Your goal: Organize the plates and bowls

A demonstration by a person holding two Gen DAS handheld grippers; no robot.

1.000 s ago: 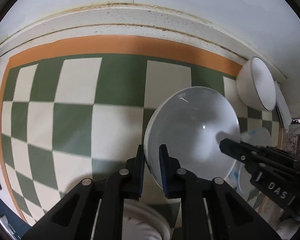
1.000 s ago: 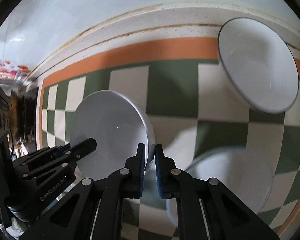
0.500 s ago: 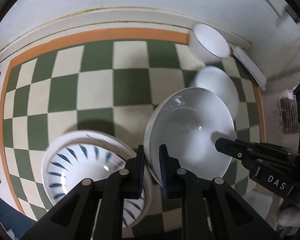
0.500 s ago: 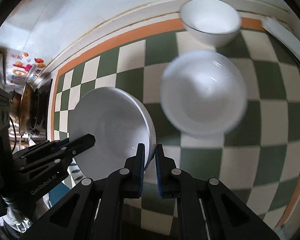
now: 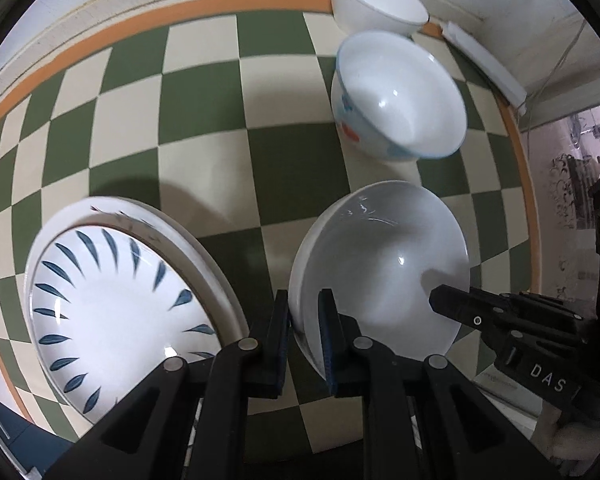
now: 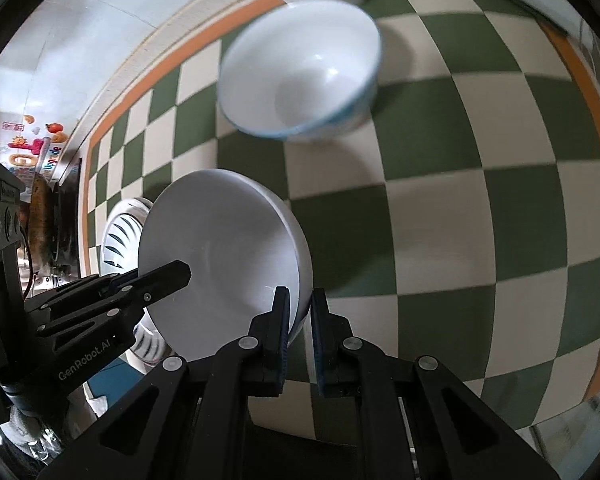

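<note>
**A:** Both grippers are on the same piece; the left gripper (image 5: 304,316) pinches the near rim of a plain white bowl (image 5: 384,272), one finger outside the wall and one inside; glossy glazed ceramic, round, with highlights sliding across the inner curve.

**B:** And the right gripper (image 6: 300,316) bites the opposite rim; from its wrist view the bowl (image 6: 220,256) sits just left of the jaws, tipped well up on edge, its open mouth facing away from that camera's right side toward the other tool; whether its base touches the cloth, I cannot tell.

**A:** Ahead of the left jaws and to the right stands a second bowl (image 5: 400,92), white with a thin blue rim and blue and red marks on its outer wall, upright; beyond that, a smaller white bowl with a dark rim line (image 5: 376,4), just beside it.

**B:** To the left of the left jaws lies a shallow plate (image 5: 116,308), white with dark blue leaf strokes fanning round the well; smooth, shiny, circular.

**A:** All of it on a green and cream checked cloth (image 5: 204,92) with an orange border; flat and matte.
</note>
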